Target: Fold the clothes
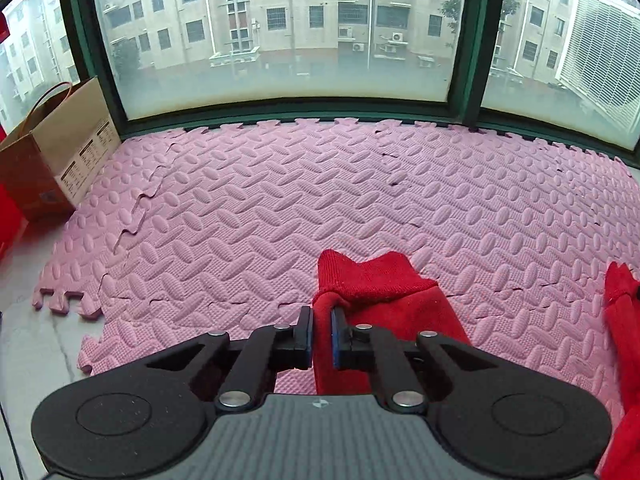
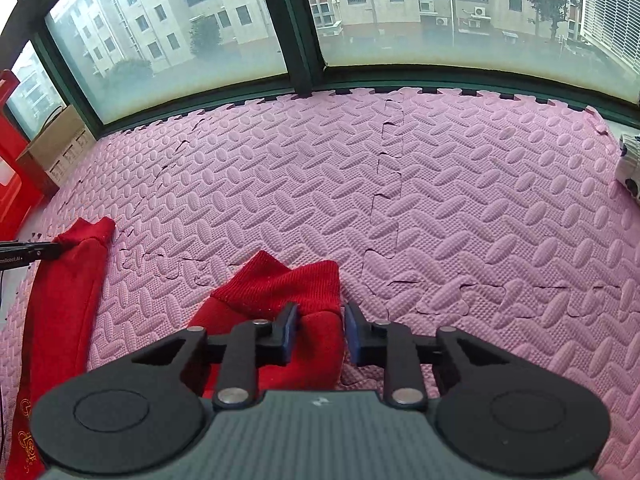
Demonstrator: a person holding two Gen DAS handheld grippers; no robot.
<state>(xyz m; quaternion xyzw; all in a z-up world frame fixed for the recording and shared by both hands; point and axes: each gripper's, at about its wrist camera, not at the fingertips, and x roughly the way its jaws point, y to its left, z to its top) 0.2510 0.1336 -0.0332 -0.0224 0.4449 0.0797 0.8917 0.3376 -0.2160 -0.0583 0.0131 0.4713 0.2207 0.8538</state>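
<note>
A red garment with ribbed cuffs hangs over the pink foam mat (image 1: 280, 200). In the left wrist view my left gripper (image 1: 321, 320) is shut on the red sleeve (image 1: 384, 280) just below its ribbed cuff. The other sleeve (image 1: 620, 304) shows at the right edge. In the right wrist view my right gripper (image 2: 320, 320) is part open, its jaws on either side of the second sleeve (image 2: 288, 284) below its cuff, fabric between them. The first sleeve (image 2: 76, 264) hangs at the left, held by the left gripper's tip (image 2: 36, 254).
The mat (image 2: 440, 200) runs up to a green-framed window (image 1: 280, 106). A brown paper bag (image 1: 60, 148) and red boxes (image 2: 10, 184) stand at the far left. A white object (image 2: 630, 160) lies at the mat's right edge. White floor (image 1: 32, 340) shows left of the mat.
</note>
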